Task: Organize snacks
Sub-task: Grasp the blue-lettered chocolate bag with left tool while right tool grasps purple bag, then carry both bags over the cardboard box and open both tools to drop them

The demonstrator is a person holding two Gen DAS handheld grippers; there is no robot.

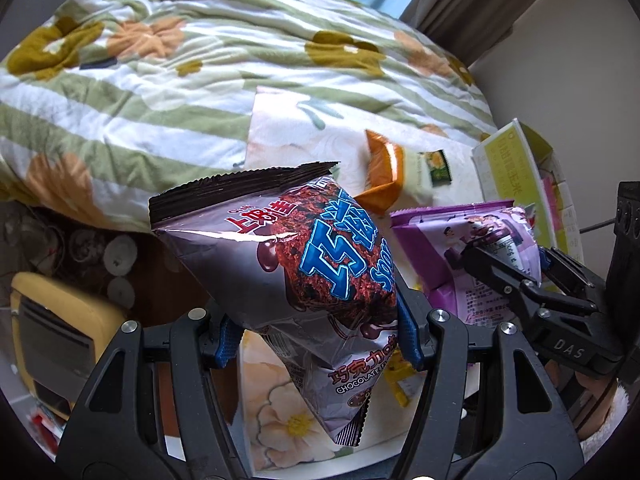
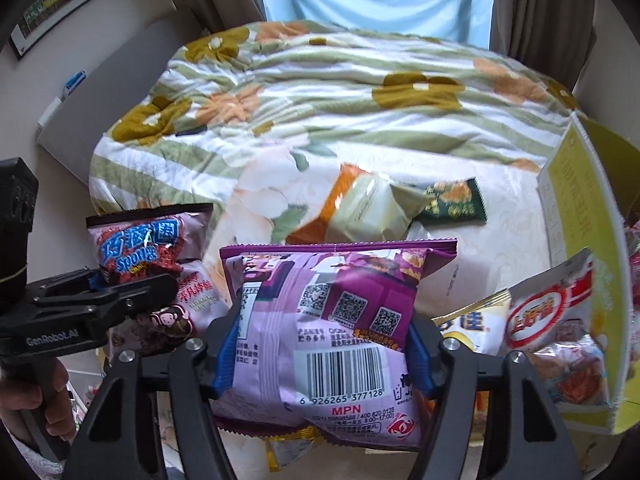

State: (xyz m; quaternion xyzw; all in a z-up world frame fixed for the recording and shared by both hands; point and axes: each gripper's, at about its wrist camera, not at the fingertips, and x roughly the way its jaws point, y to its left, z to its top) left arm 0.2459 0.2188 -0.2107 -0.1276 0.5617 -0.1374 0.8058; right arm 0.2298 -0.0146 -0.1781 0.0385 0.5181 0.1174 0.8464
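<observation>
Holding 2 snack bags up off the bed at once, 1 in each set of tongs.

Left tongs [image 1: 318,330]: closed partway, blue pads squeezing both sides of the brown chocolate bag [image 1: 288,264]. Gripped low on the puffy middle, so the bag tilts with its dark sealed top pointing up and away.

Right tongs [image 2: 322,350]: closed partway too, pinching the purple bag [image 2: 340,320] on both sides. Barcode side facing the camera. Squeezed enough to hold, probably not enough to crush the snacks inside.

Still lying on the pale flowery cloth [image 2: 472,264] in the middle of the bed: an orange and white bag [image 2: 360,208] and a small green packet [image 2: 456,200], touching each other. Not picked up yet.

At the right edge of the bed: a yellow-green box [image 2: 568,184], open, with a red and white bag [image 2: 556,312] sticking out. Likely the home for the snacks, so both held bags are probably going there.

Behind it all: a striped blanket [image 2: 320,92] with big flowers.
</observation>
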